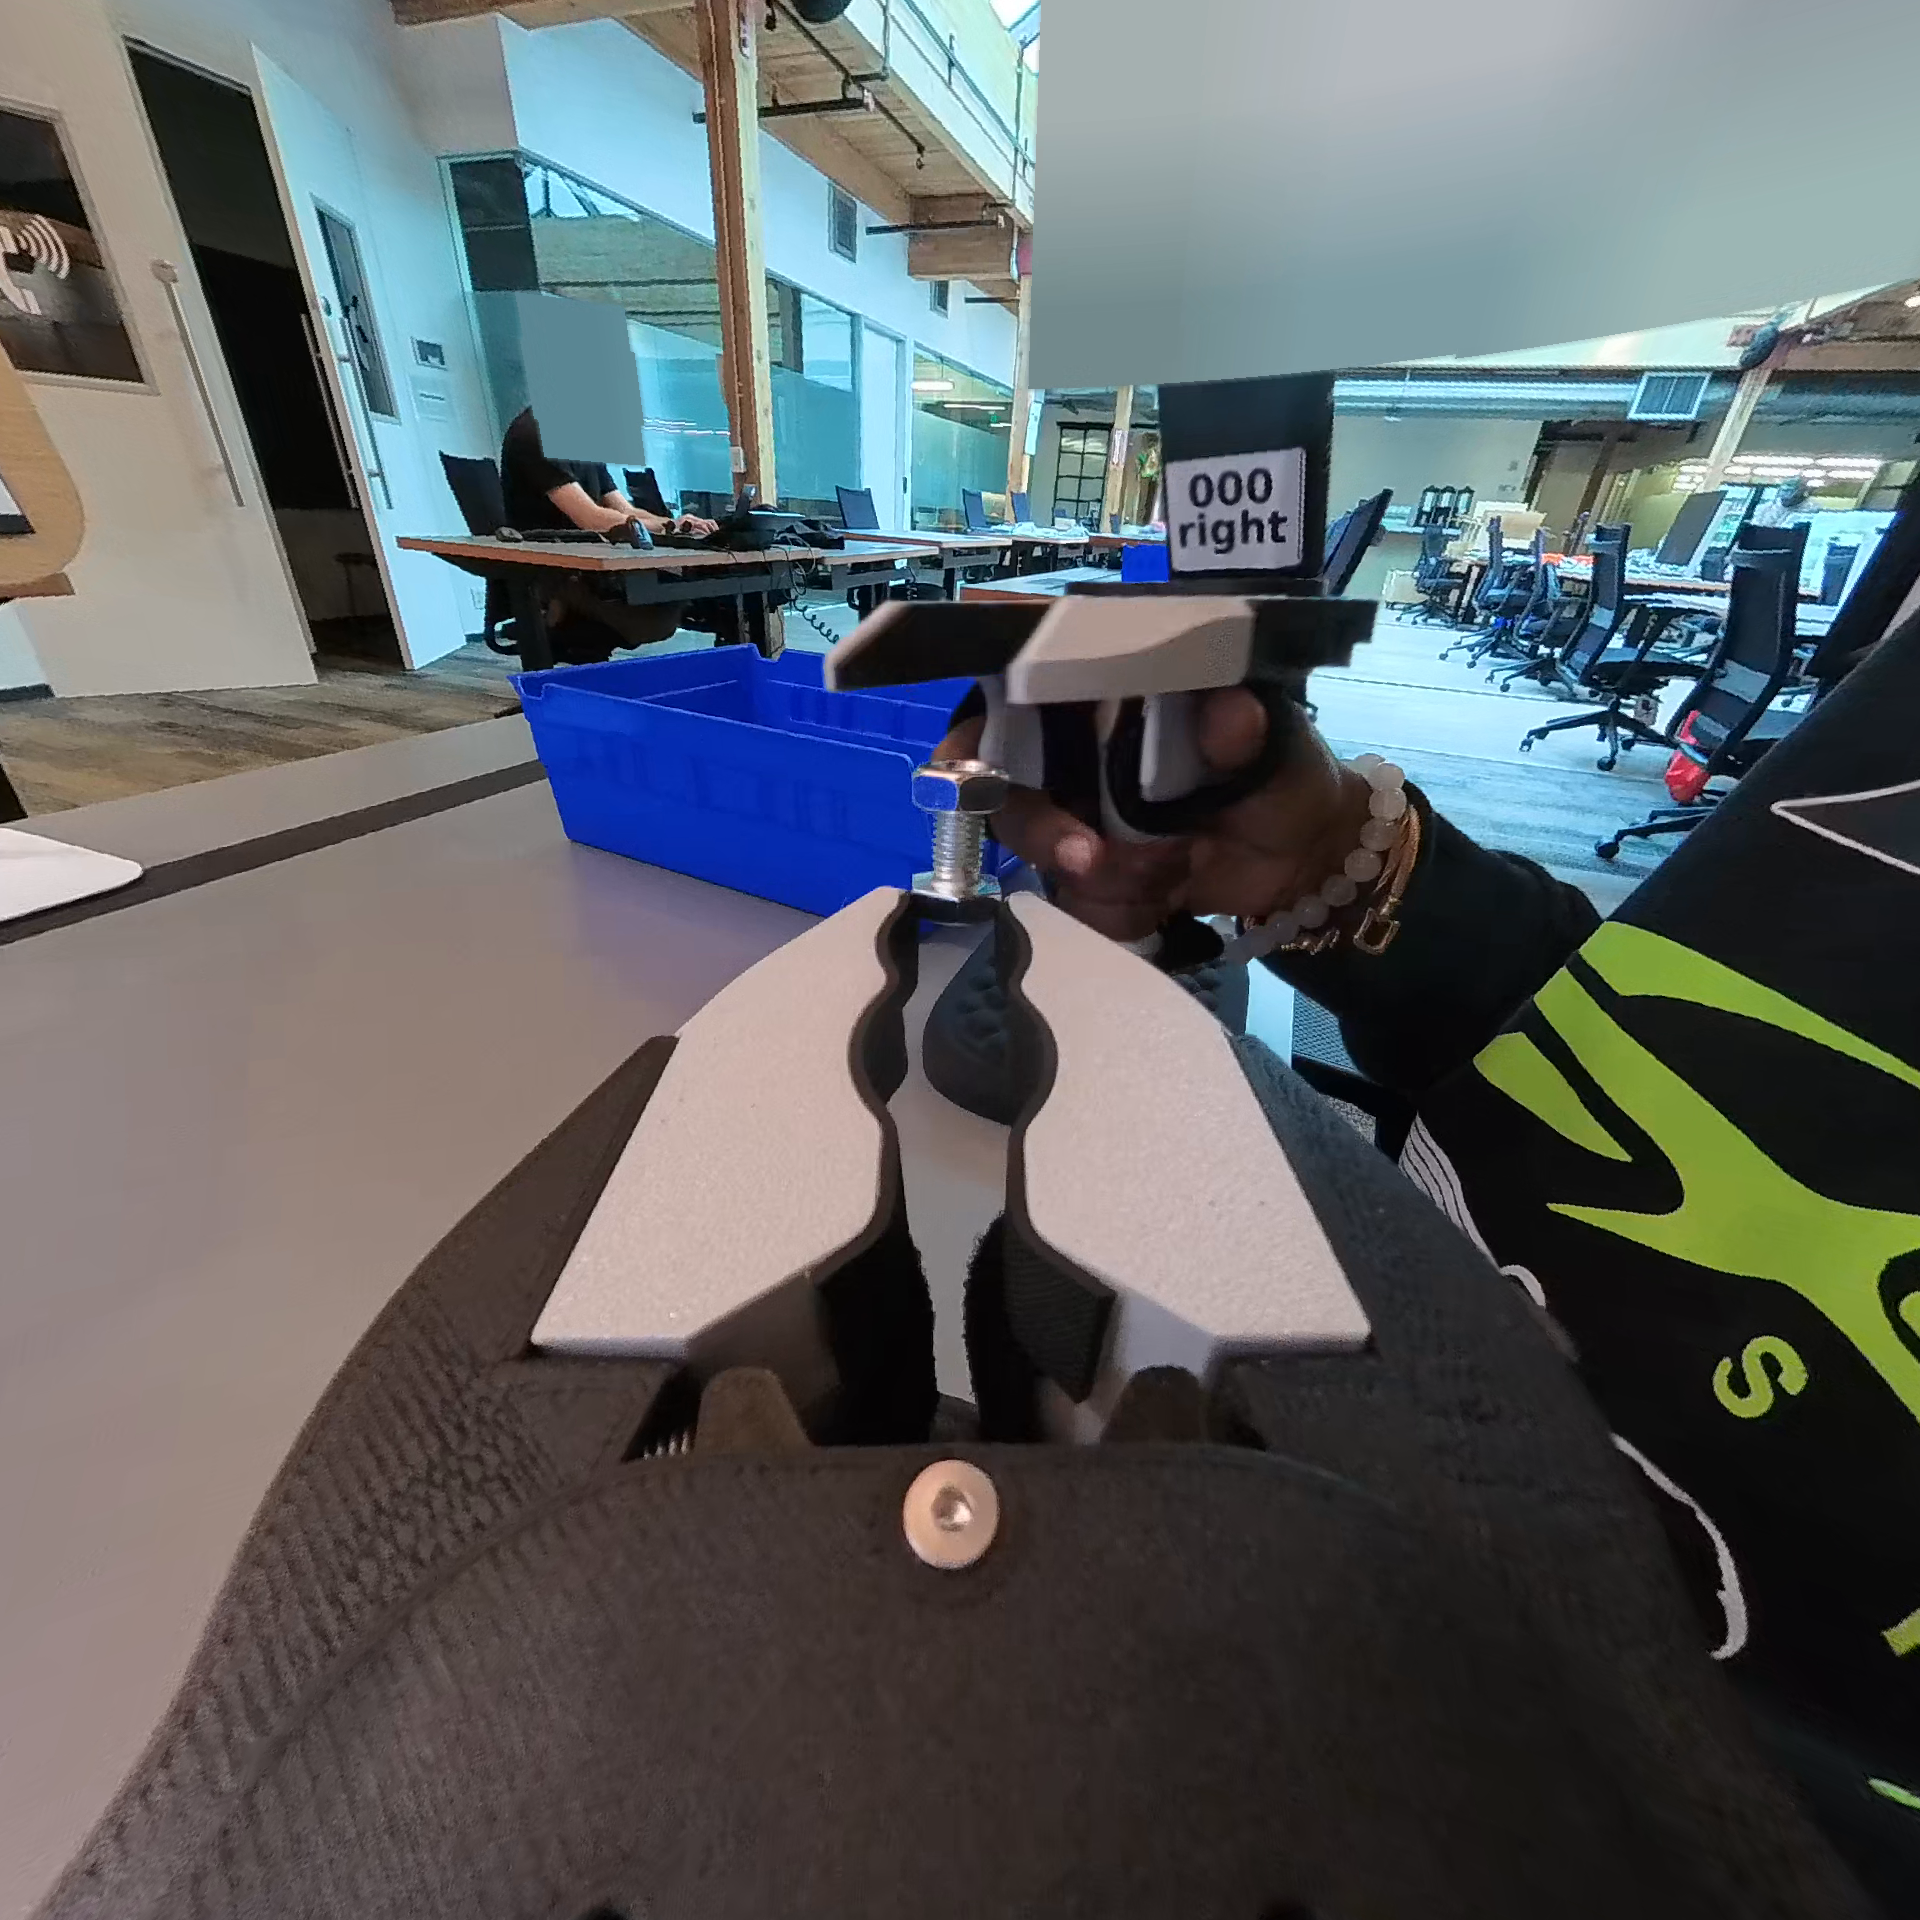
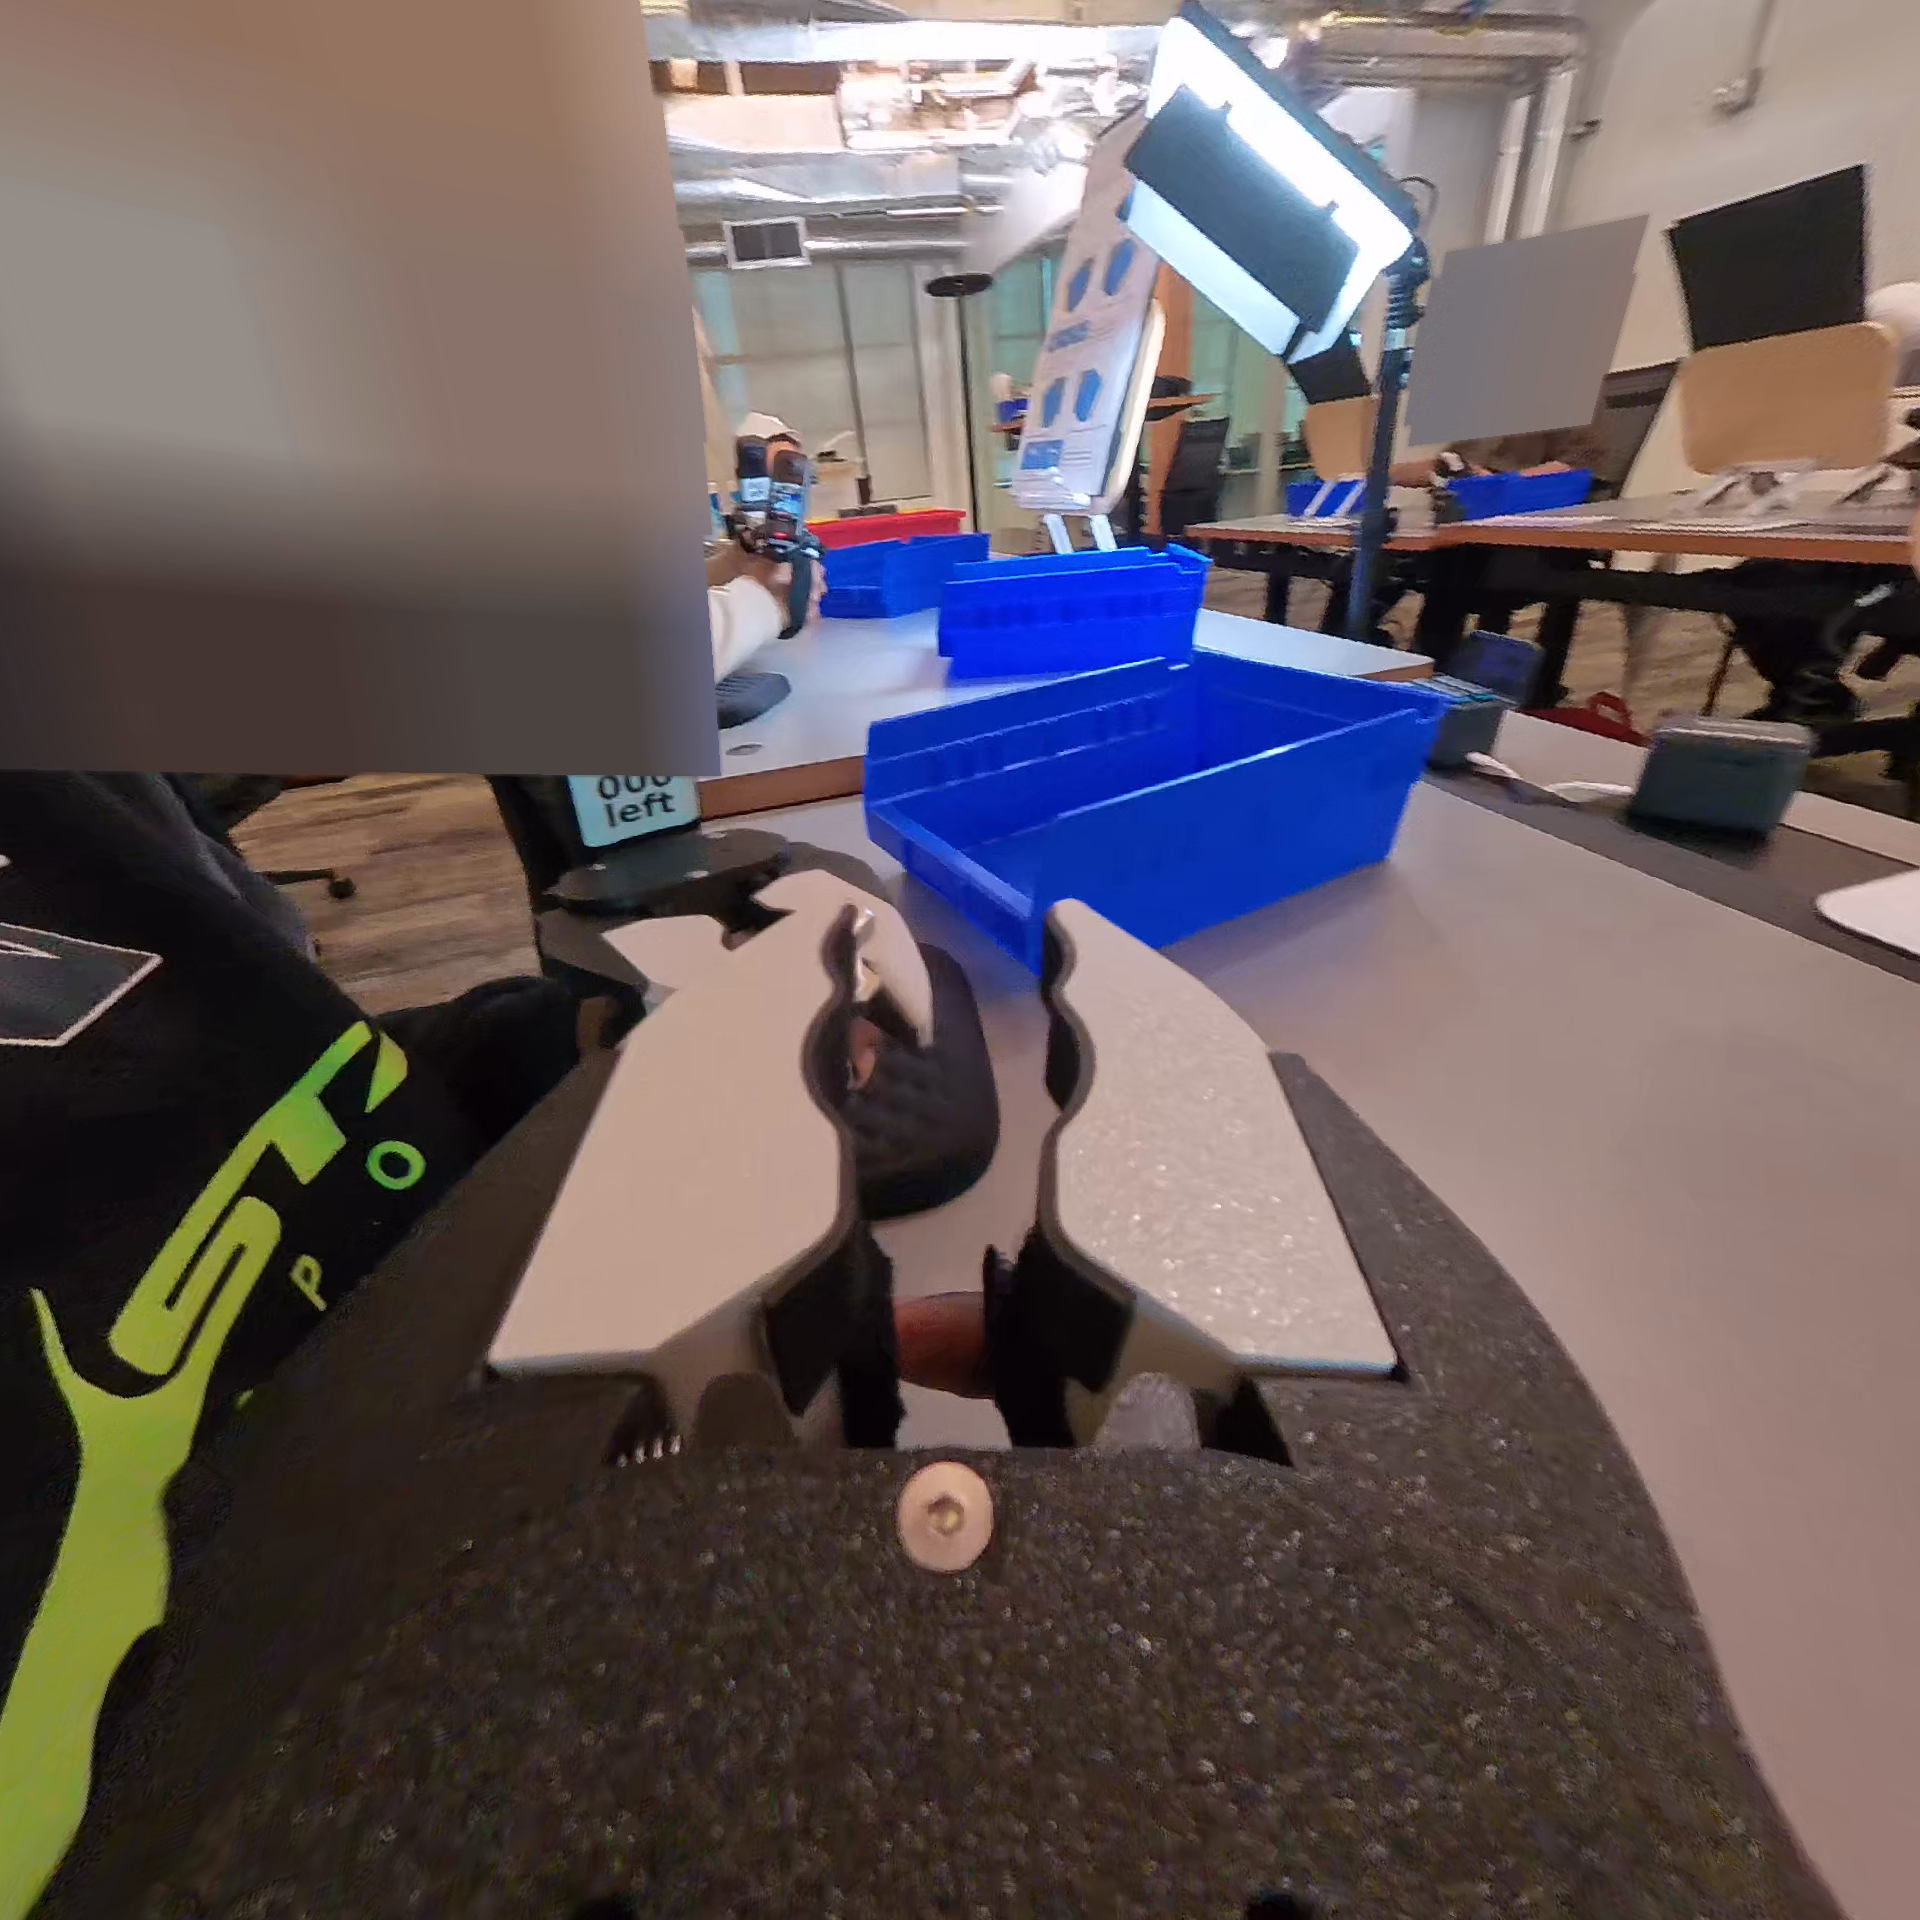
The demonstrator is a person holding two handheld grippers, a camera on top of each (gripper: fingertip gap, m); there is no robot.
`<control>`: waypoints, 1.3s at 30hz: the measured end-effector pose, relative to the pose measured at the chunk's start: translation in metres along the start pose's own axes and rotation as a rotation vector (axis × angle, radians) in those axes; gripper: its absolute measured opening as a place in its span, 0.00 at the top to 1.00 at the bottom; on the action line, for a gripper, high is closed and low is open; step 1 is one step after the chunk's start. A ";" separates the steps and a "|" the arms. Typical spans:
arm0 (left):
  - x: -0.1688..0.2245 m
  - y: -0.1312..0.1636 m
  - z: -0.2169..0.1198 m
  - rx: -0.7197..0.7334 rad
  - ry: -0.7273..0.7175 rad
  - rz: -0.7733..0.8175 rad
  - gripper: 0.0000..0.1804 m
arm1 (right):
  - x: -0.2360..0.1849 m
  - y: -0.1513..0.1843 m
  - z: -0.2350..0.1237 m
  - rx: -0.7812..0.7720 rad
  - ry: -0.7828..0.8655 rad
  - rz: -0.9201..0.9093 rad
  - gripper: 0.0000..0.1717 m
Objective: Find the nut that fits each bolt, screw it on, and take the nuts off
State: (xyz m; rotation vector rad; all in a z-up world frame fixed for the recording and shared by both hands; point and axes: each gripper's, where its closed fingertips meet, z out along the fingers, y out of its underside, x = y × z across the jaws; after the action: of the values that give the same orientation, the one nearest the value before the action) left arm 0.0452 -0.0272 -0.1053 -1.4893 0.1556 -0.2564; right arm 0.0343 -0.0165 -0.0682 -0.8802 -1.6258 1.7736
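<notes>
Left gripper (image 1: pixel 954 920) pinching bolt (image 1: pixel 956 831) by its head, nut (image 1: pixel 956 787) up top, right gripper (image 2: pixel 951 935) part open on nothing, blue bin (image 2: pixel 1164 821) on tabletop (image 1: pixel 312 1039)

Left wrist view: camera rides behind my left gripper (image 1: pixel 956 914), low over the grey table (image 1: pixel 312 1039), facing forward and rightward, close on the fingertips. Right wrist view: same mounting on my right gripper (image 2: pixel 951 966), facing leftward across the table. Both views share the blue bin (image 1: pixel 727 769) (image 2: pixel 1195 800) and each catches the opposite gripper.
</notes>
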 end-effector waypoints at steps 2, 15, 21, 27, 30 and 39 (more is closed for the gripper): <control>0.000 0.000 0.000 0.002 0.000 -0.002 0.92 | -0.007 0.002 0.009 -0.009 -0.032 0.004 0.71; -0.001 -0.001 -0.002 0.014 -0.004 -0.010 0.92 | -0.003 0.012 0.014 -0.058 -0.015 -0.021 0.76; -0.001 0.001 -0.003 0.007 -0.002 -0.007 0.92 | 0.009 0.006 -0.007 -0.043 0.045 -0.026 0.94; 0.000 0.006 -0.001 -0.025 -0.011 0.020 0.92 | -0.017 0.010 0.008 -0.152 -0.099 -0.028 0.85; 0.001 0.007 0.000 -0.036 -0.010 0.029 0.92 | -0.020 0.014 0.013 -0.200 -0.121 -0.041 0.85; 0.008 0.012 0.002 -0.059 0.036 0.026 0.92 | -0.025 0.023 0.015 -0.273 -0.161 -0.111 0.91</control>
State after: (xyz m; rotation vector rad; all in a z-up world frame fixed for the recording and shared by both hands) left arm 0.0538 -0.0268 -0.1162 -1.5408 0.2123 -0.2596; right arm 0.0384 -0.0480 -0.0886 -0.7639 -2.0157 1.6055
